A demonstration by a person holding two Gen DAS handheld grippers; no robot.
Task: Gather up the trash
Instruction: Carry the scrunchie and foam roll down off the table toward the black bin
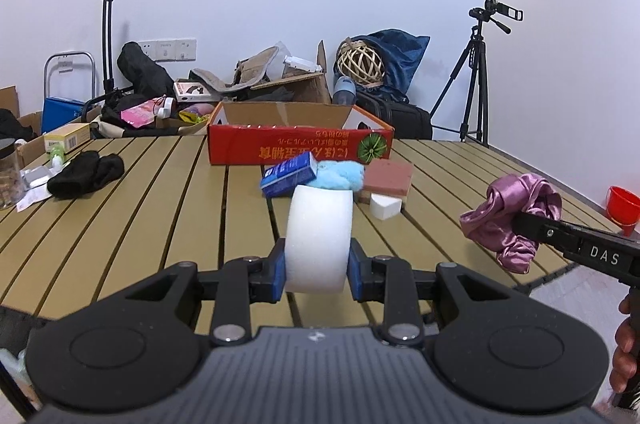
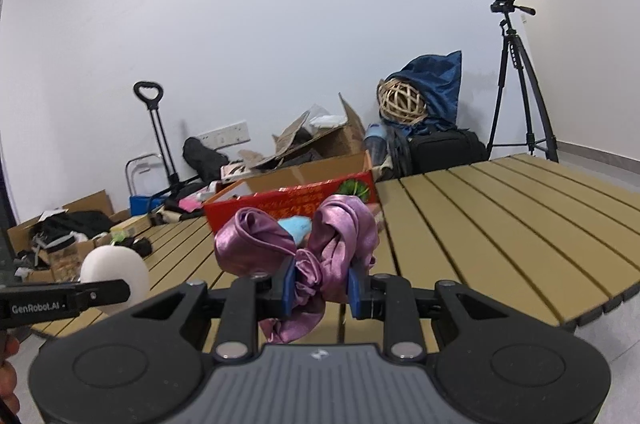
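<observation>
A white foam piece (image 1: 319,238) is clamped between the closed blue pads of the left gripper (image 1: 316,270), held above the slatted table (image 1: 160,208). A crumpled purple satin cloth (image 2: 308,260) is pinched by the nearly closed right gripper (image 2: 319,290), also clear of the table. Both grippers are pointed slightly downward toward the open red cardboard box (image 1: 298,144); its contents cannot be seen. Before it lie a blue carton (image 1: 288,174), blue fluff (image 1: 340,176), a pink block (image 1: 390,176) and a white wedge (image 1: 385,206).
</observation>
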